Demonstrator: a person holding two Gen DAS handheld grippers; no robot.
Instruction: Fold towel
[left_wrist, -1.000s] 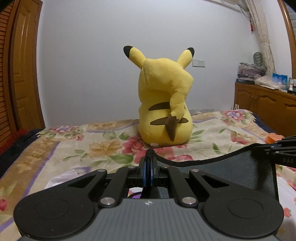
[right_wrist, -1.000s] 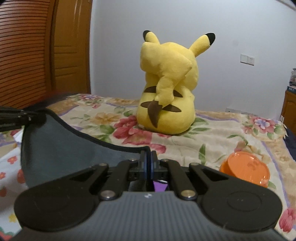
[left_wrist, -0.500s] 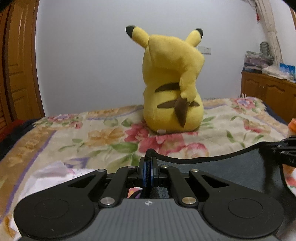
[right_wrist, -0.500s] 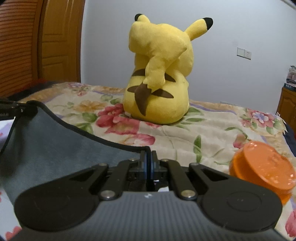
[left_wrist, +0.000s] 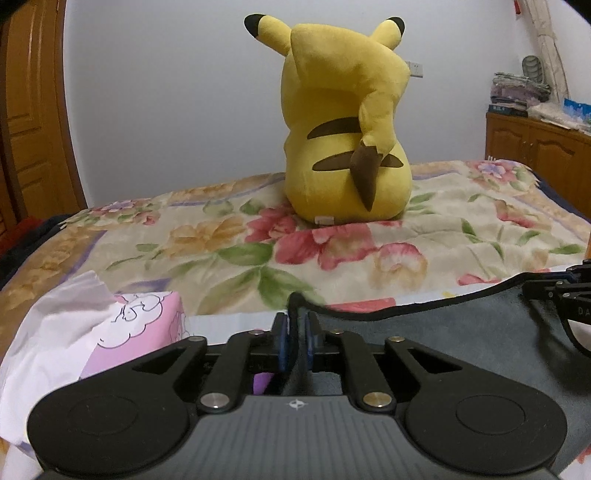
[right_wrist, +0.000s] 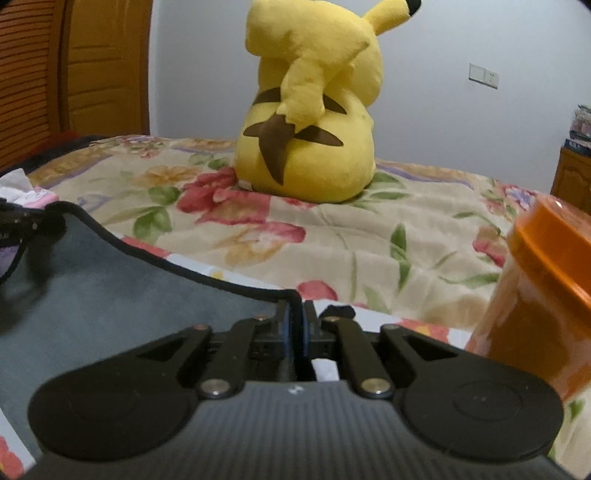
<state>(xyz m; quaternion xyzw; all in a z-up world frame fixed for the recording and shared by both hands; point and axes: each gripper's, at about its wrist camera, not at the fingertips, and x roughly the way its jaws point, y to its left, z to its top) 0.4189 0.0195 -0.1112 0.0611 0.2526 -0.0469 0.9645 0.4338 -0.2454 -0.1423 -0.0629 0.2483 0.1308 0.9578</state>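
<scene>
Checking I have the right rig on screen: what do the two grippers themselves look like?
Both match: the left gripper and right gripper are matte black, with a ribbed grey body bearing a small star-like mark, two round black discs, silver pivot pins on angled linkage arms, and blue-edged finger pads. No cables or sleeves show.

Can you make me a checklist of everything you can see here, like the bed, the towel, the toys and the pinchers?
Surface: bed with flowered quilt.
Job's things: grey towel with dark edging, held up by two corners.
Clutter: yellow plush toy sitting upright; orange jar; pink tissue pack.
Grippers: left gripper shut on a towel corner; right gripper shut on the other.
Cables: nothing seen.
Surroundings: white wall, wooden door, wooden cabinet.
</scene>
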